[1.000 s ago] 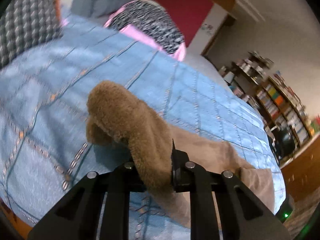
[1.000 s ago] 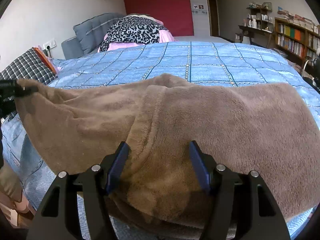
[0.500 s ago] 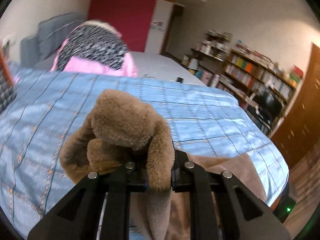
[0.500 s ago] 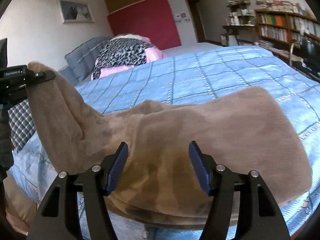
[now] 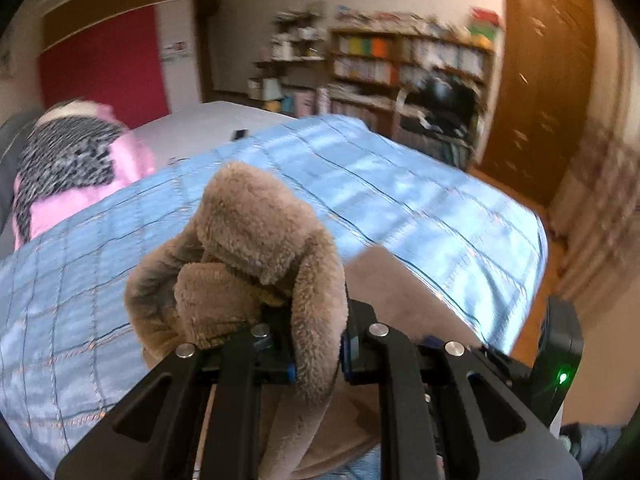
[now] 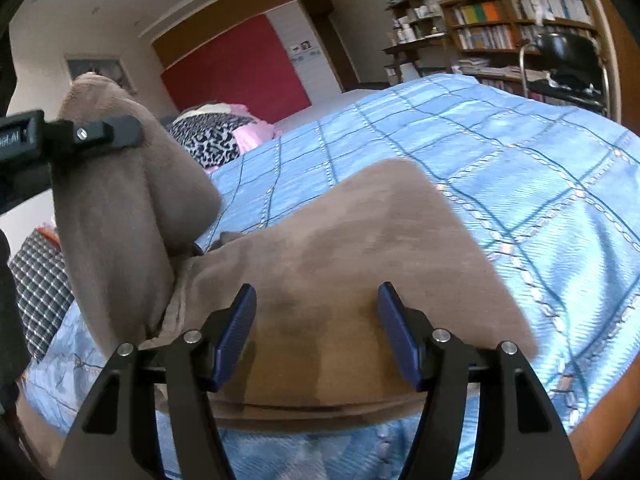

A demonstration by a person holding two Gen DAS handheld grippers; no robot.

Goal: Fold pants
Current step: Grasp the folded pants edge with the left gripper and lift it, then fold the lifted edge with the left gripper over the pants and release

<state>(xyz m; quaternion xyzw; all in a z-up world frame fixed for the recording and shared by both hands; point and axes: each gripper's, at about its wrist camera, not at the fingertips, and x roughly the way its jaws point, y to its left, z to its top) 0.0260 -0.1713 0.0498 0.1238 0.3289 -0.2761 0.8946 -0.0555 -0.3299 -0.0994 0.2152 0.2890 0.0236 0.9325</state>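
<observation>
The brown fleece pants (image 6: 360, 248) lie on the blue checked bedspread (image 6: 500, 140). My left gripper (image 5: 318, 354) is shut on one end of the pants (image 5: 256, 240), which bunches over its fingers and is lifted high above the bed. In the right wrist view the left gripper (image 6: 100, 132) shows at the upper left with the raised fabric hanging from it. My right gripper (image 6: 316, 328) is open, its blue pads either side of the flat part of the pants near the bed's front edge, not closed on it.
A leopard-print and pink bundle (image 6: 212, 136) lies at the head of the bed. A checked pillow (image 6: 40, 288) is at the left. Bookshelves (image 6: 516, 20) and a black chair (image 6: 568, 64) stand beyond the bed's right side. A brown door (image 5: 532, 100) is at the right.
My left gripper has lifted its end of the pants high and swung it to the right, toward the flat part. My right gripper has stayed open over the pants.
</observation>
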